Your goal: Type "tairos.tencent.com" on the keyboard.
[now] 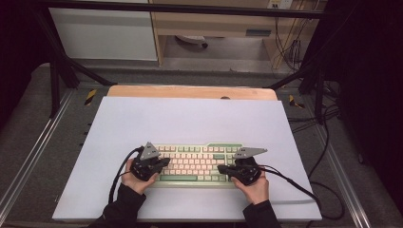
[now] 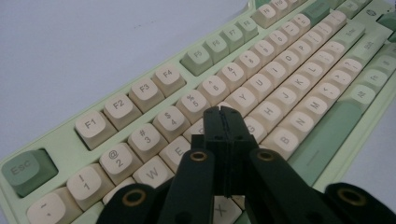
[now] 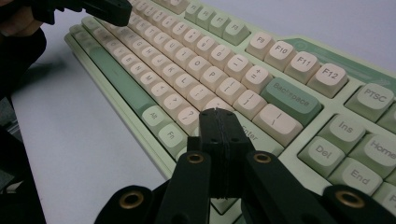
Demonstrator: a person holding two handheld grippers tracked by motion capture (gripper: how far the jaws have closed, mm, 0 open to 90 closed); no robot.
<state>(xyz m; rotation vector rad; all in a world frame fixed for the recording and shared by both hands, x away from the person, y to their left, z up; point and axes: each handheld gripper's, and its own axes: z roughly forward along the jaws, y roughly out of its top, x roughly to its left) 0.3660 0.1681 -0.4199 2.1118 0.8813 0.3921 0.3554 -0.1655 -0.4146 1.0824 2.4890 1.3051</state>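
1. Pale lavender sheet covers the wooden table, black frame and cables around it.
2. Nearest, two hands in dark sleeves each hold a black two-jaw gripper.
3. Left gripper has its jaws pressed together, empty, over the left keys.
4. Right gripper is likewise closed on nothing, near Enter.
5. Cream-and-green plastic keyboard lies flat on the sheet's near half.

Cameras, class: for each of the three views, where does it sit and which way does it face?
High view: above the table's near edge, facing down on the cream-and-green keyboard; forearms and both hands show.
Left gripper view: on the left tongs, facing the letter keys.
Right gripper view: on the right tongs, facing the Enter side.
All share the keyboard.
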